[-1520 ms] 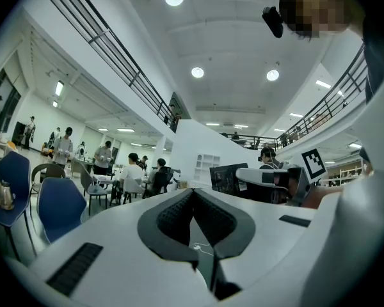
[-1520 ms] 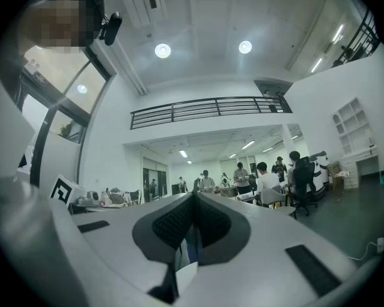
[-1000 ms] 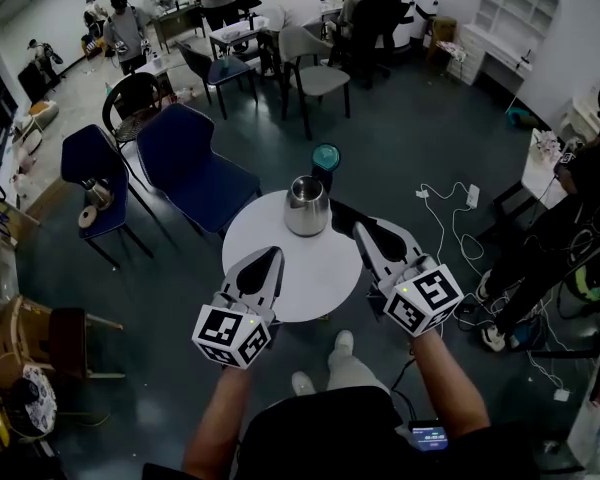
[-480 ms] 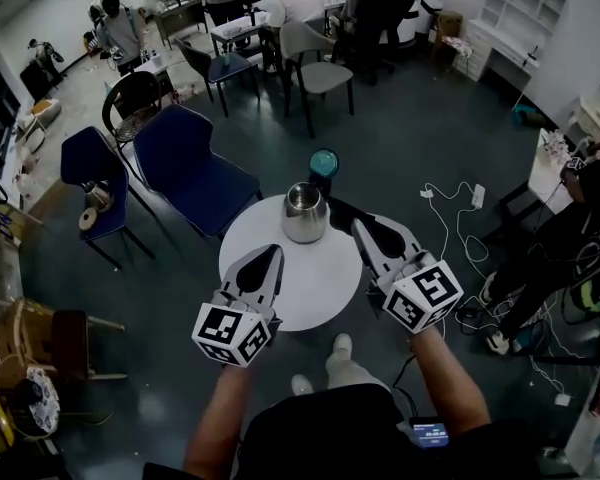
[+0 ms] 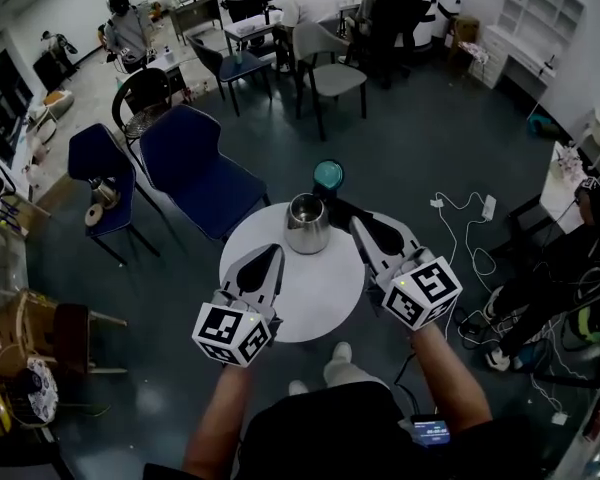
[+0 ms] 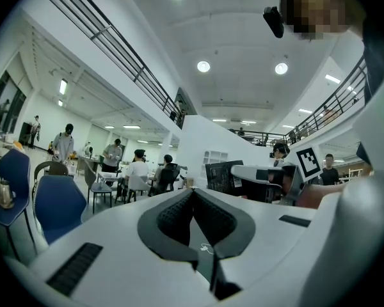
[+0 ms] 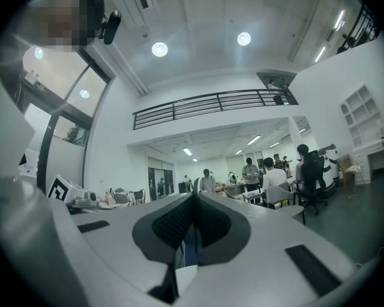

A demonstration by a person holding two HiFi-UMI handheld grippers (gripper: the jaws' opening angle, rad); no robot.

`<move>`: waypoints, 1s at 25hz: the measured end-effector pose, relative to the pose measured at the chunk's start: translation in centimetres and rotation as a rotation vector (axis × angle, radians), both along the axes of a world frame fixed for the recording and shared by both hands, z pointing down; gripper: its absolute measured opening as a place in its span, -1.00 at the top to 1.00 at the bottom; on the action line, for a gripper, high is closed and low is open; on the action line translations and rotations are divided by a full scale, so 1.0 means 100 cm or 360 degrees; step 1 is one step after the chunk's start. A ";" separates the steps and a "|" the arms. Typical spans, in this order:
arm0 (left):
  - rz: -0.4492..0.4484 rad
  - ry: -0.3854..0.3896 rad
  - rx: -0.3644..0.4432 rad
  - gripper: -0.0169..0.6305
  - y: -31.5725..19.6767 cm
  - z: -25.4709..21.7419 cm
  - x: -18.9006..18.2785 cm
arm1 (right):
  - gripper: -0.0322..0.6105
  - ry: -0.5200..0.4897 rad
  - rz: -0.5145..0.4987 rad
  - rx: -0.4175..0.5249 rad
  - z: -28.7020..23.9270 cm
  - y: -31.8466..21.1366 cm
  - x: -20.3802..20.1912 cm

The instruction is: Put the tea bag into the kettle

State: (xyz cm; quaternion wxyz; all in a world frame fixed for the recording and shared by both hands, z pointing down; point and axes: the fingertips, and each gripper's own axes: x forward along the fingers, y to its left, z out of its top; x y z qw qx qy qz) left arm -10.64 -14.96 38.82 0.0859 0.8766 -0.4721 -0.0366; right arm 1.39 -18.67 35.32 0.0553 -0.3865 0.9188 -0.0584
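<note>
Can't spot the tea bag anywhere: not on the round white table [image 5: 298, 303], and not clearly in either tool. The steel kettle [image 5: 308, 224] sits at the table's far edge, just above frame centre in the head view, and its top looks open. A teal-lidded cup [image 5: 327, 175] is right behind it.

The left gripper [image 5: 272, 254] and right gripper [image 5: 358, 226] both hover low over the table with jaws pressed together. The right one's tip is just beside the kettle. A blue-white sliver shows low in its gap, but I can't tell what it is.

My guess on handling: a tea bag is feather-light, floppy and easily torn. I'd pinch the tag or top seam, not the pouch.
</note>
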 end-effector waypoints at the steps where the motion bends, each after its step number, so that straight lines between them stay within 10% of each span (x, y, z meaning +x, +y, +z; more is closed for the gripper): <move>1: -0.0010 -0.0002 -0.0001 0.90 -0.005 0.000 0.001 | 0.84 -0.0001 -0.0014 0.0001 0.000 -0.006 0.000; 25: -0.0305 -0.0003 -0.0071 0.90 -0.088 0.022 0.046 | 0.84 0.0205 -0.0319 -0.0120 0.050 -0.137 0.020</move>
